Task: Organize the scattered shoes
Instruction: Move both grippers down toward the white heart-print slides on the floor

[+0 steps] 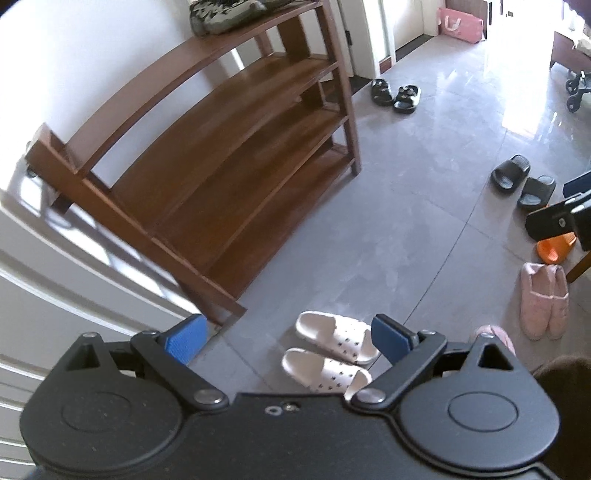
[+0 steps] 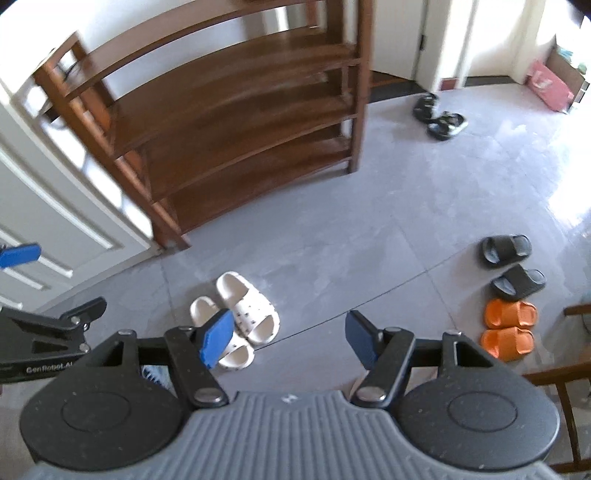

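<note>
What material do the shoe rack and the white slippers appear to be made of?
Shoe rack: likely wood with a glossy brown finish; grain and light reflections show. White slippers: probably moulded foam or rubber, matte; thick one-piece shape with small punched holes.

Wooden shoe rack (image 1: 229, 147), four open shelves, against the wall at left, with camouflage-patterned footwear (image 1: 218, 14) on its top shelf. On the grey tiled floor (image 1: 406, 206): white perforated slides (image 1: 332, 350) just beyond the left gripper (image 1: 288, 338), whose blue-padded jaws stand apart with nothing between them; pink slippers (image 1: 543, 299), an orange slide (image 1: 554, 248) (partly hidden by the right gripper (image 1: 561, 218) at the frame edge) and dark grey slides (image 1: 524, 181) at right. Black sandals (image 1: 395, 94) lie beyond the rack's far end, and a pink bag (image 1: 460, 24) stands by the far wall.
</note>
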Tool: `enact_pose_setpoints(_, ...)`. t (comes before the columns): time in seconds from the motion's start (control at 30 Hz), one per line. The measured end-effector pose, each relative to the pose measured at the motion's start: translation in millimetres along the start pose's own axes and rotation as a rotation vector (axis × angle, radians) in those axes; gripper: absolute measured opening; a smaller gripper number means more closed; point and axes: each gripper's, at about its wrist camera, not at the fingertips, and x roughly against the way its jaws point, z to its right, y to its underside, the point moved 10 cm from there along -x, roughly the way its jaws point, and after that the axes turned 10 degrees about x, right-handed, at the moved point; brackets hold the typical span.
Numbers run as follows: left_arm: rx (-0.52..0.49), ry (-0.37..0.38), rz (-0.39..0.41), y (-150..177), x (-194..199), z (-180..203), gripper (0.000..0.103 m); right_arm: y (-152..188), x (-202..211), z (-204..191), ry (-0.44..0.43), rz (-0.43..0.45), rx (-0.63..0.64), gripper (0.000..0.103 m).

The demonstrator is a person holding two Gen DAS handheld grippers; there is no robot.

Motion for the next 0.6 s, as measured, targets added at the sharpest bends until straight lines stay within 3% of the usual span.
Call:
enact_pose_setpoints(0.2, 0.008, 0.006, -0.021, -3.0, -9.8, 27.5, 0.095, 4.0, -15.9, 18.5, -0.029, -0.023, 0.017, 0.07)
enact_pose_setpoints(0.37, 0.077, -0.037, -0.086, 2.0, -35.8, 49.7, 0.094, -2.2, -38.5, 34.8, -0.077, -0.025, 0.062, 0.069)
enact_pose_setpoints(0.5, 0.145, -0.083, -0.118, 3.6, -53.0, 65.3, 0.093, -9.8, -69.4, 63.7, -0.11, -0.027, 0.127, 0.069)
enact_pose_setpoints(0.6, 0.258, -0.122, -0.135, 7.5, -72.4, 75.2, 0.094, -13.9, -96.3, 83.3, -0.116, -0.031, 0.178, 0.069)
